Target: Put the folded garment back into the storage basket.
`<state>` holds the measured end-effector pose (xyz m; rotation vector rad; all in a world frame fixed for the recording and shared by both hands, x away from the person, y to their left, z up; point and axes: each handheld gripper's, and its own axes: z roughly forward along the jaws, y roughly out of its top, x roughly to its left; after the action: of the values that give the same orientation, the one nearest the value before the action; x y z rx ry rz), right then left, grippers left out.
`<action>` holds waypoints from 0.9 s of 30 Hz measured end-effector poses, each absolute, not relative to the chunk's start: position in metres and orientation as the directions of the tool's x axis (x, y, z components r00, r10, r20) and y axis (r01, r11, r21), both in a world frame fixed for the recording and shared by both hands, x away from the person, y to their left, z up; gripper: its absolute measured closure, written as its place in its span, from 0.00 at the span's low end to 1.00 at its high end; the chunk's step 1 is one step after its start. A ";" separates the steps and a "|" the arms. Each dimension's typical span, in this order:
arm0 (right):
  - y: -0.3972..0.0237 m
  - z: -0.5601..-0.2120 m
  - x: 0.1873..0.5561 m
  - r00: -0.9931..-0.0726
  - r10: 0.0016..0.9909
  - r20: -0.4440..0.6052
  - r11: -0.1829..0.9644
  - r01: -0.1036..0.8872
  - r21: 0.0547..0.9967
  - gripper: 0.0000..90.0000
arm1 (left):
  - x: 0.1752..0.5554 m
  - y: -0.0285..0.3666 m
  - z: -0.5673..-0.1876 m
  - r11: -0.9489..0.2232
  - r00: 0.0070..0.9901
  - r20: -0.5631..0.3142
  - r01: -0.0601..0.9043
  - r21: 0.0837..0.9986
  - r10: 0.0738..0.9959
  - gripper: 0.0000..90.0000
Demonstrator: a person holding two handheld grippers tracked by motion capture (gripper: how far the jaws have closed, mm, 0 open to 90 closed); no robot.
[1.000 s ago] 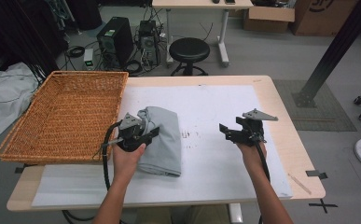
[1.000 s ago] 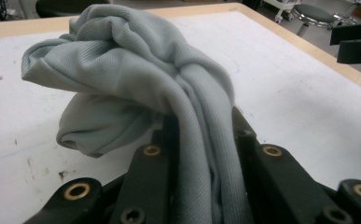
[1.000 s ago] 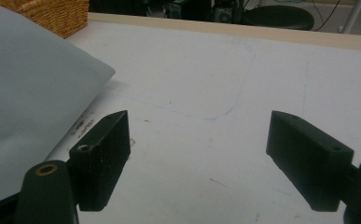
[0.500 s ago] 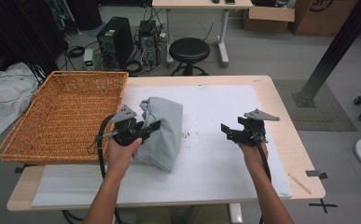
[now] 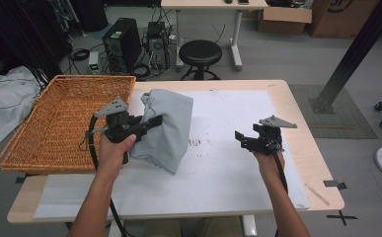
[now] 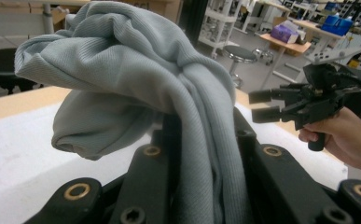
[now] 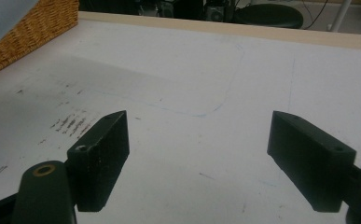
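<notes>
A folded grey cloth (image 5: 166, 128) hangs off the white table sheet (image 5: 238, 168), lifted at its left side. My left gripper (image 5: 151, 122) is shut on the grey cloth (image 6: 178, 93), whose bunched fabric drapes over and between the black jaws. My right gripper (image 5: 240, 139) hovers over the right part of the sheet, apart from the cloth; its own view has my right gripper (image 7: 197, 144) open wide above bare sheet (image 7: 183, 70). The left gripper view also catches the right gripper (image 6: 262, 105) farther off, held in a hand.
A wicker basket (image 5: 55, 118) sits on the table's left end, just left of the lifted cloth; its corner (image 7: 33, 32) is in the right gripper view. The wooden table edge (image 5: 297, 113) runs beyond the sheet. A stool (image 5: 200, 54) and computers stand on the floor behind.
My left gripper has risen and moved toward the far left, carrying the cloth up off the sheet toward the basket. The right gripper has stayed put.
</notes>
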<state>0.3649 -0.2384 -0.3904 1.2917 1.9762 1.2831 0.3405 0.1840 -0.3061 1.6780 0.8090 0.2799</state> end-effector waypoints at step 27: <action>-0.238 -0.381 0.359 -0.424 0.902 0.088 0.131 0.462 0.877 0.22 | 0.359 0.322 -0.255 0.042 0.628 -0.242 0.316 0.948 0.740 0.83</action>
<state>0.3591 -0.2382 -0.3813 1.3087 1.9458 1.2375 0.3594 0.3224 -0.2549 1.5490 0.9118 0.4055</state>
